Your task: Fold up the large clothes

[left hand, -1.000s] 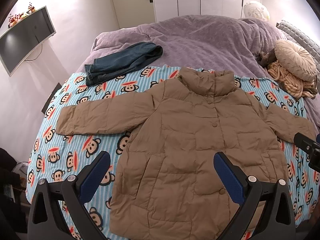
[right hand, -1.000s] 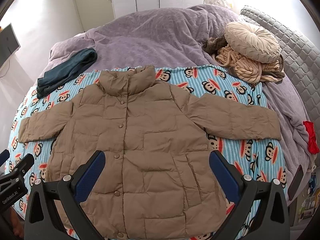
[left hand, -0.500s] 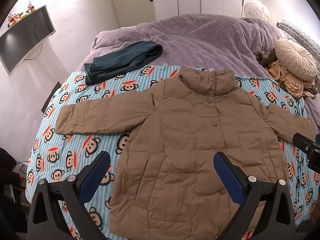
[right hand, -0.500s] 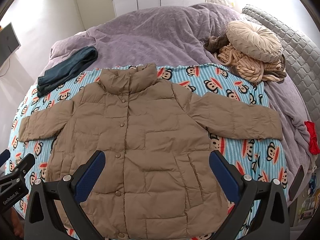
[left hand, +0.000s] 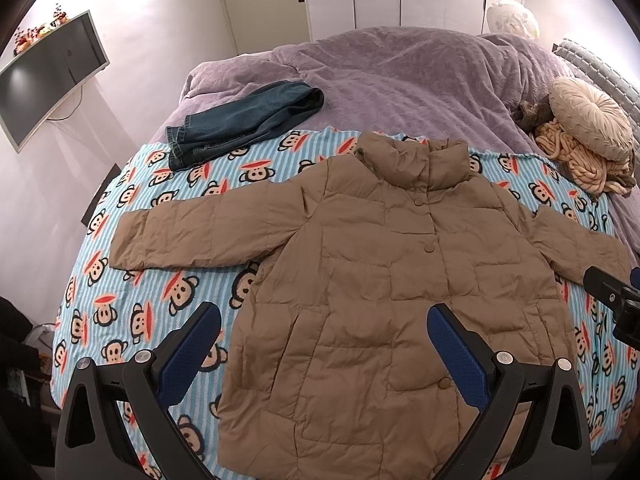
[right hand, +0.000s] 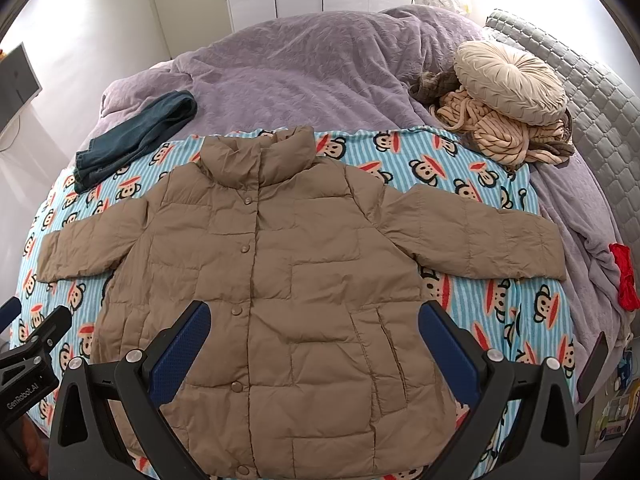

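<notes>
We look down on a bed (right hand: 580, 92) from two cameras, one on each hand-held gripper. The only readable writing is white lettering, "GenRobot.AI", on the black body of the left hand-held gripper (right hand: 24, 360), seen at the 8 o'clock edge of the right wrist view.

A tan quilted puffer jacket (left hand: 400, 280) lies flat and face up on a blue striped blanket (left hand: 132, 292) printed with cartoon monkey faces. Its long axis runs from the hem at 6 o'clock to the stand-up collar (right hand: 256, 160) at 12 o'clock. The front is snapped shut, with a line of round snaps down the middle. Both sleeves are spread out sideways, one toward 9 o'clock (left hand: 192, 236) and one toward 3 o'clock (right hand: 480, 240).

In each view we see that camera's own hand-held gripper with its two blue-padded fingers spread wide apart, holding nothing, hovering over the jacket's lower half: the left hand-held gripper (left hand: 324, 344) and the right hand-held gripper (right hand: 314, 340).

Beyond the blanket, a purple bedspread (right hand: 320, 68) covers the bed. Folded blue jeans (left hand: 244, 120) rest at 11 o'clock, half on the blanket. At 2 o'clock, a round cream cushion (right hand: 508, 80) sits on a chunky beige knit throw (right hand: 492, 136). A red cloth item (right hand: 624, 280) lies at the bed's 3 o'clock edge.
</notes>
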`<state>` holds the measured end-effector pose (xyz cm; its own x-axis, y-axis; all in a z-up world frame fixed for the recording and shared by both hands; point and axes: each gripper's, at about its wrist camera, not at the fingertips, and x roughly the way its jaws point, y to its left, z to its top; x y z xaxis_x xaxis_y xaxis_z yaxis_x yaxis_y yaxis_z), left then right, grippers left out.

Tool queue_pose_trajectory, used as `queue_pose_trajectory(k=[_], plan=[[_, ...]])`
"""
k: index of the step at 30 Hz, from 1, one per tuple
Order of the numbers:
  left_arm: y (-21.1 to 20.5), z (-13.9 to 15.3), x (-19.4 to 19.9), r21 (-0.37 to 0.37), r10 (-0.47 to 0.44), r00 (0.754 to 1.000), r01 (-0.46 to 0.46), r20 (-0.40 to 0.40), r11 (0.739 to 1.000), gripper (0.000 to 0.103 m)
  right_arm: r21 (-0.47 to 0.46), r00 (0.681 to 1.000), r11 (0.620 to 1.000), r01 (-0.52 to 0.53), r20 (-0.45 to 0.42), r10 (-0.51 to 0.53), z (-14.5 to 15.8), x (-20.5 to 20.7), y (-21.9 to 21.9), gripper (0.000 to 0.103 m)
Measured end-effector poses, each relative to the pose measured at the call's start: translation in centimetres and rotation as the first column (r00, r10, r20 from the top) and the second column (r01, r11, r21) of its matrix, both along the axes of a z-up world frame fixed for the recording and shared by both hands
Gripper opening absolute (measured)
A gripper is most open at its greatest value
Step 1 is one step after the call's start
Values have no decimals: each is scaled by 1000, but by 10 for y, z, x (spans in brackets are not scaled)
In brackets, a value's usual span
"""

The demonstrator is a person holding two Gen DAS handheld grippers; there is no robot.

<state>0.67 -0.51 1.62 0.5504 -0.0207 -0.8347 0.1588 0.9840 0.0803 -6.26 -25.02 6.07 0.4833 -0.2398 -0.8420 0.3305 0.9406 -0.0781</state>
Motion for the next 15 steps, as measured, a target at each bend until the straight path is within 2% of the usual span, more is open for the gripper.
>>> queue_pose_trajectory(k=[15], plan=[[0,1,1,-1,-1,1000,1,-2,1000,103,1,1000,1000,1,-3,-1,0,1,0,103]])
